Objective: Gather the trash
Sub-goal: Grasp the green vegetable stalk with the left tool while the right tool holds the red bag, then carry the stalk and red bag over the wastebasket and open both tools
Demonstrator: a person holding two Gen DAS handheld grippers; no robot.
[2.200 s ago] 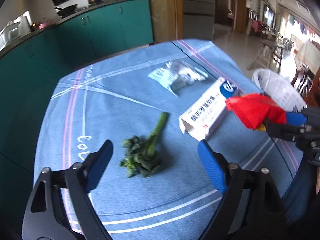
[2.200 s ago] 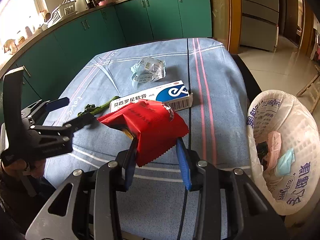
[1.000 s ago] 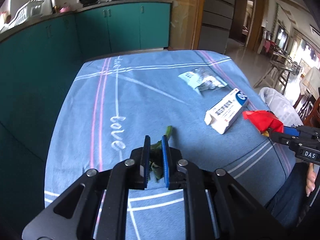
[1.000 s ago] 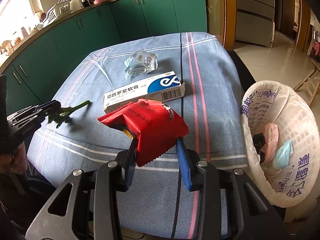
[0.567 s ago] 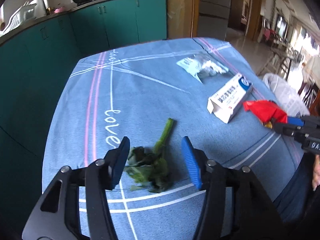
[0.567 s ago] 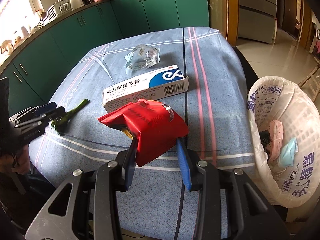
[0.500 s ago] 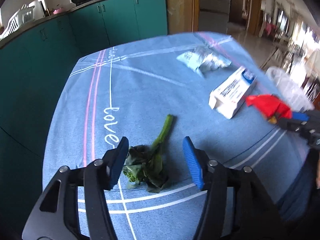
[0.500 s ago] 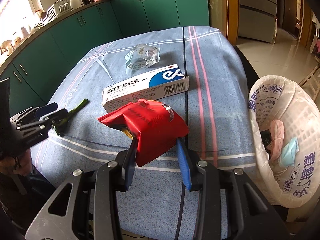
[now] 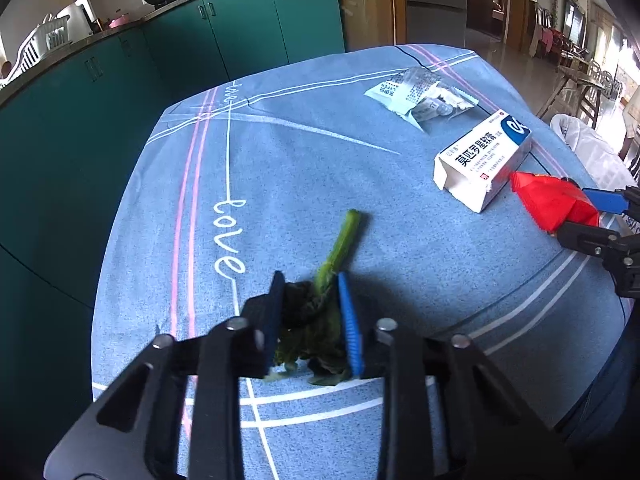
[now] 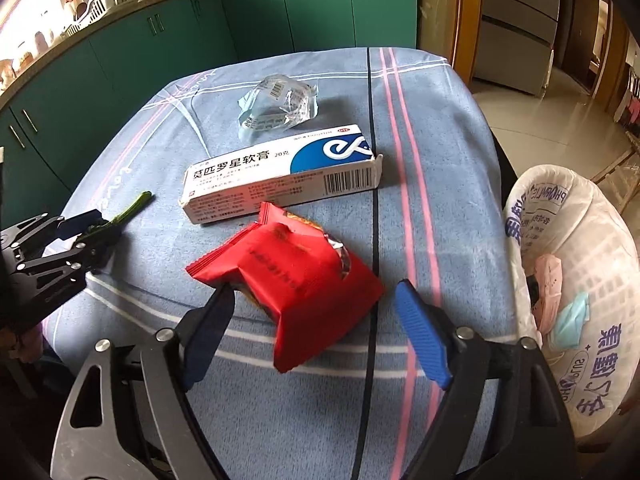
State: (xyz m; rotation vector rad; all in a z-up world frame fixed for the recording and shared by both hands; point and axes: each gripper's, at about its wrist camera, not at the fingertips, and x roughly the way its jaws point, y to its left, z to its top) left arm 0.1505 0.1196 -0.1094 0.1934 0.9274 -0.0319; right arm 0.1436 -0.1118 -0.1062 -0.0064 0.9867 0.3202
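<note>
My left gripper is shut on a wilted green vegetable scrap on the blue tablecloth; its stem sticks out ahead. My right gripper is open, its jaws wide apart around a red snack wrapper that lies between them, not gripped. In the right wrist view the left gripper shows at the left with the stem. A white and blue medicine box and a crumpled clear plastic packet lie further back.
A white trash basket lined with a plastic bag stands right of the table and holds some trash. Green kitchen cabinets run behind the table. The table's near edge is close to me.
My left gripper has closed on the vegetable scrap. My right gripper has opened and let go of the red wrapper, which now sits loose between the jaws.
</note>
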